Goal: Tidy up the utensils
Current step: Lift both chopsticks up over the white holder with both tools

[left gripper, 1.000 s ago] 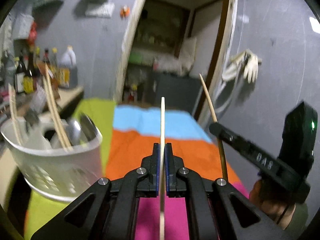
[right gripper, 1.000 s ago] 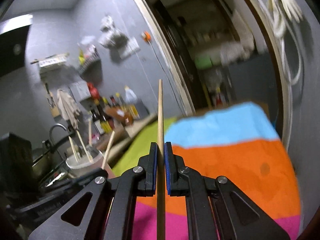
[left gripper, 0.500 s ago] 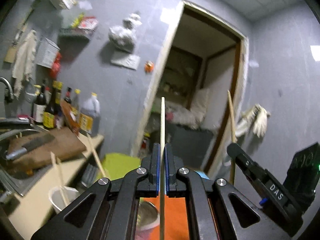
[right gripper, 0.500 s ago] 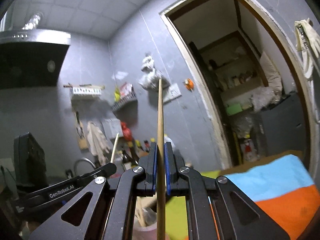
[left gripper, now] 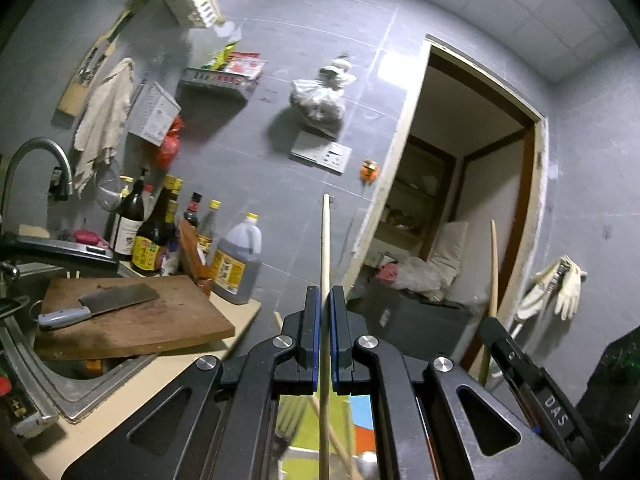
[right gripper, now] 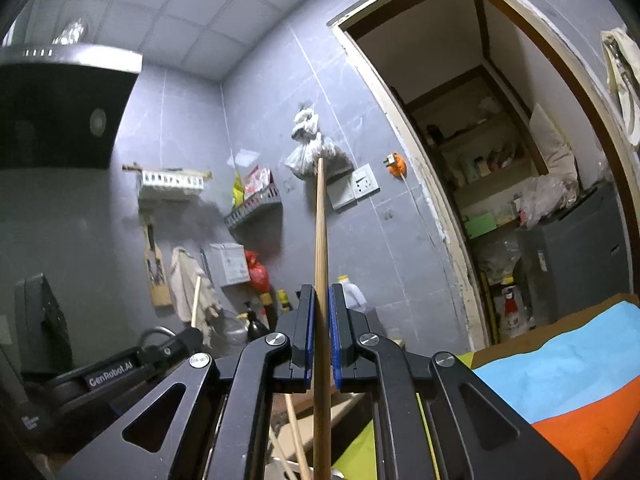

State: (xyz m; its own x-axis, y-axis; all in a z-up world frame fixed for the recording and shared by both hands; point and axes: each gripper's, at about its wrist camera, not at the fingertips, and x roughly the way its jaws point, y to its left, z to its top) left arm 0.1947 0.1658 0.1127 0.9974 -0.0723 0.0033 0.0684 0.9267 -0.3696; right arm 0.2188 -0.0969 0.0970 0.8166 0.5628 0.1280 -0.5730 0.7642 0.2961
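My left gripper [left gripper: 324,296] is shut on a pale wooden chopstick [left gripper: 325,240] that stands upright between its pads. My right gripper [right gripper: 319,294] is shut on a darker wooden chopstick [right gripper: 320,224], also upright. Both grippers point up at the kitchen wall. In the left wrist view the right gripper [left gripper: 532,380] shows at the lower right with its chopstick [left gripper: 493,264]. In the right wrist view the left gripper [right gripper: 120,368] shows at the lower left with its chopstick tip [right gripper: 196,300]. More chopsticks [right gripper: 294,432] poke up below the jaws; the utensil holder is hidden.
A wooden cutting board [left gripper: 132,316] with a cleaver [left gripper: 100,304] lies over the sink [left gripper: 60,392] at the left. Sauce bottles [left gripper: 160,236] stand against the wall. A striped cloth [right gripper: 560,380] covers the table at the right. A doorway [left gripper: 460,216] opens behind.
Both grippers have tilted upward, each still holding its chopstick. The white utensil basket and most of the striped cloth have dropped out of view below the jaws.
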